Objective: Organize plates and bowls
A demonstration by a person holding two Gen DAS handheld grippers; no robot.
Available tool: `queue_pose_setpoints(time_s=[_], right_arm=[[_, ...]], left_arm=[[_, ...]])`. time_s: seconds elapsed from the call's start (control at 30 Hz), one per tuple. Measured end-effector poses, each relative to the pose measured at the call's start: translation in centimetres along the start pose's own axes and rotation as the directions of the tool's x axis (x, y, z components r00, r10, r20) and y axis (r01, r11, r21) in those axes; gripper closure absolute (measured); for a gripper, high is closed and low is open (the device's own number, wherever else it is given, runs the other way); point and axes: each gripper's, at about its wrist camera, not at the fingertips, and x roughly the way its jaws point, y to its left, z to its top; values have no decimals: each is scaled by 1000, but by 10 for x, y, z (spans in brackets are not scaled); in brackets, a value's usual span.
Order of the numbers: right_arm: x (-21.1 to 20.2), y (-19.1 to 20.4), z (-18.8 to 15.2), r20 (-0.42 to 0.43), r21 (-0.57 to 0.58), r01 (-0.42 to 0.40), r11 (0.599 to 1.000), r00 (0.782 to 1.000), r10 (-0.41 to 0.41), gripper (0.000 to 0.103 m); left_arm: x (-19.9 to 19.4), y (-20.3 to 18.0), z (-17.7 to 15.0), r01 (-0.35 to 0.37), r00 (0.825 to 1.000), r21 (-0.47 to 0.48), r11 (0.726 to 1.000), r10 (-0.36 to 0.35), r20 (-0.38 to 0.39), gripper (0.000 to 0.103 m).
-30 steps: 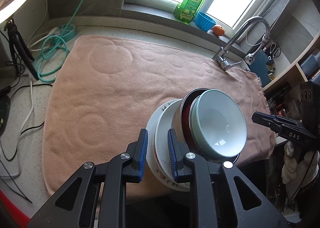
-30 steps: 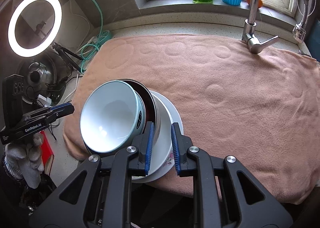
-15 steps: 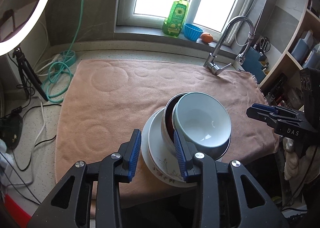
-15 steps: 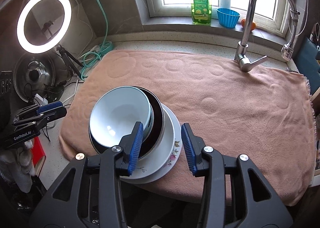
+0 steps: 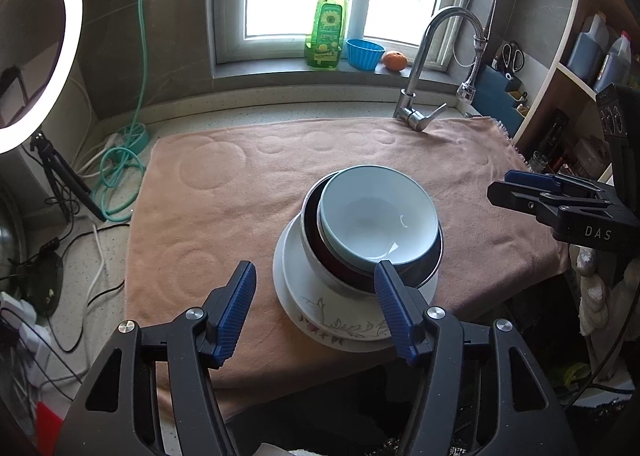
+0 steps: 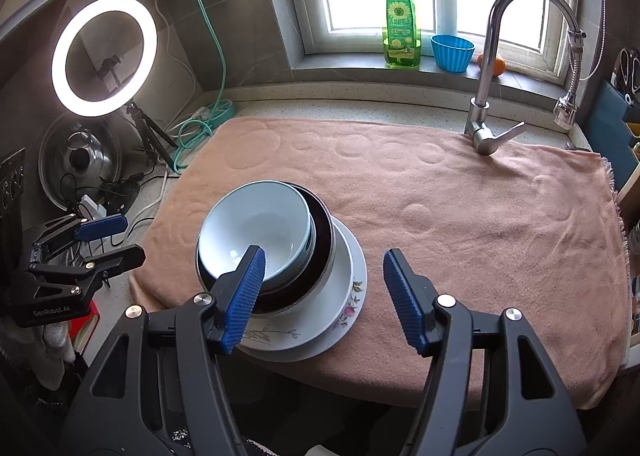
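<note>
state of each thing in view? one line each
left gripper: open, empty
right gripper: open, empty
pale blue bowl: upright, nested on top
dark bowl: upright, on plates
plates: stacked flat on towel
towel: spread flat
ring light: on
faucet: no water visible

Bare towel (image 6: 460, 224) right of dish stack (image 6: 280, 256), faucet (image 6: 486, 104) behind
</note>
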Motion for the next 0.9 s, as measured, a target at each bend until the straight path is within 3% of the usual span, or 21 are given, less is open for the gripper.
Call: queue_pose_setpoints(time_s=[0.17,0.9], right_arm=[[-6,8,-5,30,-9,3,1000,1000,-3,27],[-9,16,0,53,-9,21,1000,998,-21,23]], left_arm=[[-4,4,-1,-15,1000,-24,1000,15,5,42],[-14,3,7,-36,998,-25,999,38,54,41]])
